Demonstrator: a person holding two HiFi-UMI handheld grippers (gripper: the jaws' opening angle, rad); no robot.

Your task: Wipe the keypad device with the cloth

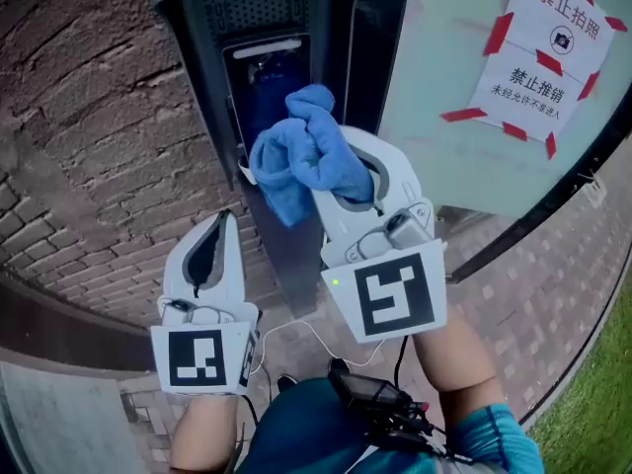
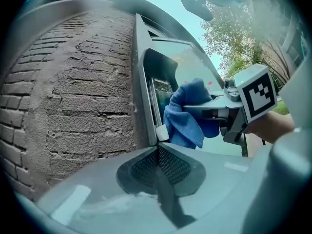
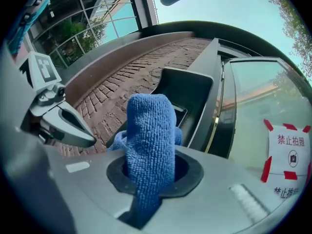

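To your left and far side runs a rough reddish-brown brick wall point(image 1: 89, 117). To its right stands a large pale glass panel point(image 1: 444, 97) in a dark frame. Between the two is mounted the dark grey hooded keypad device point(image 1: 267, 28), with a recessed upright face under its hood.

Your right gripper point(image 3: 151, 174) is raised in front of that recess. Its jaws are clamped on a bunched blue microfibre cloth point(image 1: 301, 156), which stands up between them as a thick fold. The cloth covers the lower part of the device's recessed face. From the left gripper view it looks pressed against the front edge of the recess, though real contact there cannot be confirmed.

Your left gripper point(image 2: 158, 152) is held lower and nearer to you, left of the right one and apart from it. Its jaws are brought fully together with nothing between them. Its tip points towards the lower left edge of the device without touching it.

On the glass, far right, hangs a white paper notice point(image 1: 541, 47) with red taped corners and red printed characters.
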